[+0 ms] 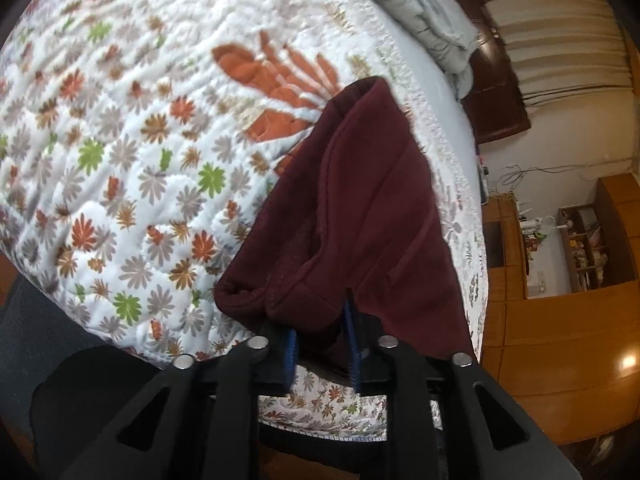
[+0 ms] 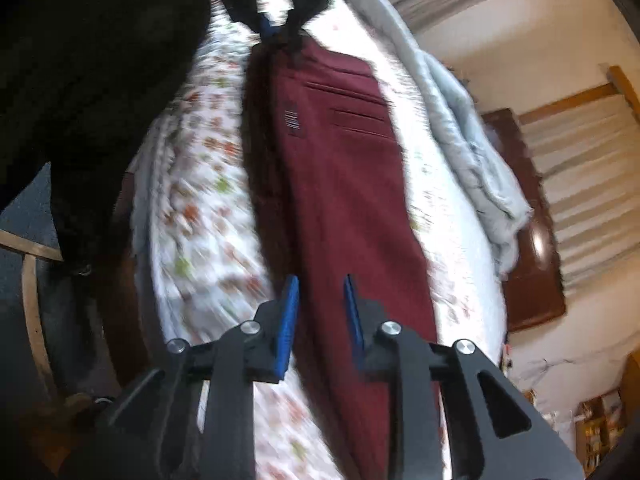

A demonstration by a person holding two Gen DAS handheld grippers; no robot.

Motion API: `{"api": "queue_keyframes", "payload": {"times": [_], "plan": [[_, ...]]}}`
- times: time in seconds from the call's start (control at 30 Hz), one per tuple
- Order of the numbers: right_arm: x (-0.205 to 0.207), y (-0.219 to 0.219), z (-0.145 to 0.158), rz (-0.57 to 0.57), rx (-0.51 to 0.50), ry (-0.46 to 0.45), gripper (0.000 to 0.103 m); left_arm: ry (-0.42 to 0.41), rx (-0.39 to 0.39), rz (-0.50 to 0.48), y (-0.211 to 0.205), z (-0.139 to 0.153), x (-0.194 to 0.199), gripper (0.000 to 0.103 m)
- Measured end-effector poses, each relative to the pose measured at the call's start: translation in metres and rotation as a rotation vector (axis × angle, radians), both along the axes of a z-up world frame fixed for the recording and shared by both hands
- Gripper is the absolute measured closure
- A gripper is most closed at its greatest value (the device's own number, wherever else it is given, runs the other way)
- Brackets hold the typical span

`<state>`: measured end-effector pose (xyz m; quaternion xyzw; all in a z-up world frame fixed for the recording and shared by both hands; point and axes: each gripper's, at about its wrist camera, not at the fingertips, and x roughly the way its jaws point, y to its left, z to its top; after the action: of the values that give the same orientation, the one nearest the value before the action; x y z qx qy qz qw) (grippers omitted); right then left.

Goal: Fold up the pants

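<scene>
The pants point(image 1: 352, 208), dark maroon, lie lengthwise on the bed's floral quilt point(image 1: 132, 152), a long strip of cloth running between the two grippers. At one end the left gripper point(image 1: 322, 338) has its blue fingers point(image 1: 352, 332) set a little apart with a bunched fold of the pants between them; the cloth fills the gap and lifts off the quilt there, so the fingers look to be pinching it. In the right wrist view that same gripper shows at the far end of the pants point(image 2: 336, 184), its fingers drawn close around a gathered tip of cloth. The right gripper point(image 2: 320, 312) is at the near end of the pants, its fingers point(image 2: 289, 316) standing a little apart with the maroon cloth running between them; the picture is blurred, and I cannot tell whether the pads press on the cloth or merely straddle it. A pocket welt point(image 2: 358, 118) and a small white label point(image 2: 291, 120) show on the pants nearer the left gripper. Beyond the pants, along the far edge of the quilt, a pale blue blanket point(image 2: 472, 136) lies rumpled, and past it stands a dark wooden headboard point(image 2: 532, 240). A person's dark sleeve point(image 2: 92, 80) fills the side of the right wrist view away from the blanket.
</scene>
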<state>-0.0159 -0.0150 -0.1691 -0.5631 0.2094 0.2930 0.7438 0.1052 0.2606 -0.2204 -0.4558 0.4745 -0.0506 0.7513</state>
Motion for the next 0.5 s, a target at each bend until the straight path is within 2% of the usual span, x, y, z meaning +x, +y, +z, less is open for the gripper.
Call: {"api": "queue_keyframes", "payload": {"times": [0.03, 0.07, 0.1, 0.13, 0.17, 0.27, 0.33, 0.4, 0.5], "plan": [[0.002, -0.012, 0.008, -0.027, 0.011, -0.005, 0.078, -0.016, 0.018, 0.005, -0.002, 0.007, -0.005, 0.052], [0.006, -0.03, 0.018, -0.066, 0.021, -0.005, 0.075, -0.044, 0.038, 0.018, -0.004, 0.016, -0.013, 0.042], [0.011, -0.054, 0.028, -0.12, 0.019, -0.002, 0.073, -0.055, 0.066, 0.036, -0.005, 0.024, -0.018, 0.023], [0.015, -0.078, 0.033, -0.163, -0.014, -0.008, 0.073, -0.062, 0.113, 0.061, -0.007, 0.031, -0.025, 0.016], [0.016, -0.101, 0.032, -0.192, -0.068, -0.026, 0.072, -0.087, 0.171, 0.078, -0.013, 0.042, -0.033, 0.016], [0.022, -0.154, 0.023, -0.266, -0.19, -0.027, 0.072, -0.154, 0.229, 0.063, -0.031, 0.062, -0.037, 0.016], [0.026, -0.173, 0.015, -0.292, -0.227, -0.011, 0.072, -0.186, 0.262, 0.029, -0.045, 0.072, -0.029, 0.015], [0.028, -0.179, 0.004, -0.29, -0.238, 0.013, 0.072, -0.207, 0.291, -0.027, -0.059, 0.077, -0.014, 0.014], [0.029, -0.176, -0.014, -0.258, -0.259, 0.015, 0.072, -0.195, 0.326, -0.084, -0.071, 0.075, 0.01, 0.014]]}}
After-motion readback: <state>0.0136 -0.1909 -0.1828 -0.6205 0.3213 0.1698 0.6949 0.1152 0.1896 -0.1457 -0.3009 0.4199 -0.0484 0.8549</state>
